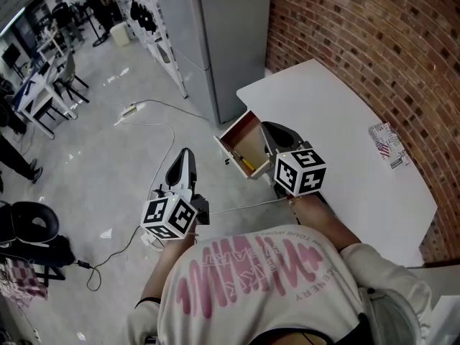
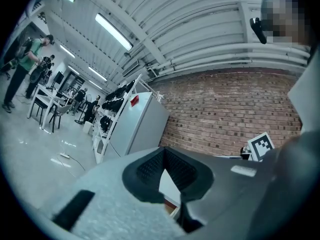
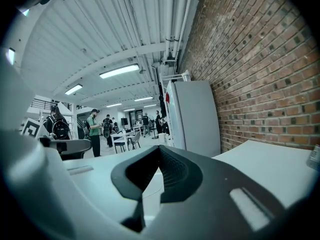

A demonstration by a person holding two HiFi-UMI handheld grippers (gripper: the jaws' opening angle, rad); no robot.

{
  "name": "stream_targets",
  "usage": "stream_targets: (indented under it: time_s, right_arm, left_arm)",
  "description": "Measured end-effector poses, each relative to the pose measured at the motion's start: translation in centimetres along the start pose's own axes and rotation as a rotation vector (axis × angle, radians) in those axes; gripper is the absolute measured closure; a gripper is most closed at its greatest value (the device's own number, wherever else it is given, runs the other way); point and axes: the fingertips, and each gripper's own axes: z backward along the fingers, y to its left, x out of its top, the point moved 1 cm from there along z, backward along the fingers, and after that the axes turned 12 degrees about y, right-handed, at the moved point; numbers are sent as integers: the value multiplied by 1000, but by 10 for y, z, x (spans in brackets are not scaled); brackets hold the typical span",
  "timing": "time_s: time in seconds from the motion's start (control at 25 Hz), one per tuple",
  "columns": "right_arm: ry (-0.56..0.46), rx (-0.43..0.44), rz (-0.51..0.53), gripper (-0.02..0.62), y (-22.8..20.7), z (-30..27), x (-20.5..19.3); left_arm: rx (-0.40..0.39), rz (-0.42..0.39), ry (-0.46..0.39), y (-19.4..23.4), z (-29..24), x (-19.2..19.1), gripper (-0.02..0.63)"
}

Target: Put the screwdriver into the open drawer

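A small wooden drawer [image 1: 232, 131] stands pulled out from the white table [image 1: 338, 121], at its left edge. In it lies a screwdriver [image 1: 246, 164] with a yellow handle. My right gripper [image 1: 267, 129] hovers just right of the drawer, over the table's edge, with its jaws shut and nothing between them [image 3: 159, 149]. My left gripper [image 1: 185, 152] hangs over the floor, left of the drawer and apart from it, shut and holding nothing [image 2: 163, 151]. A sliver of the drawer's wood [image 2: 173, 210] shows below its jaws.
A brick wall [image 1: 374, 42] runs behind the table. A tall grey cabinet [image 1: 215, 34] stands beyond the drawer. A cable and power strip [image 1: 129, 110] lie on the floor at left. A printed paper [image 1: 388, 144] lies on the table. People and desks stand far left.
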Motion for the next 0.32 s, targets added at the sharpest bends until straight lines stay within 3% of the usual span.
stream_targets:
  time_s: [0.32]
  right_arm:
    - [14, 3, 6, 583, -12, 10, -10]
  left_arm:
    - [9, 4, 2, -15, -4, -10, 601]
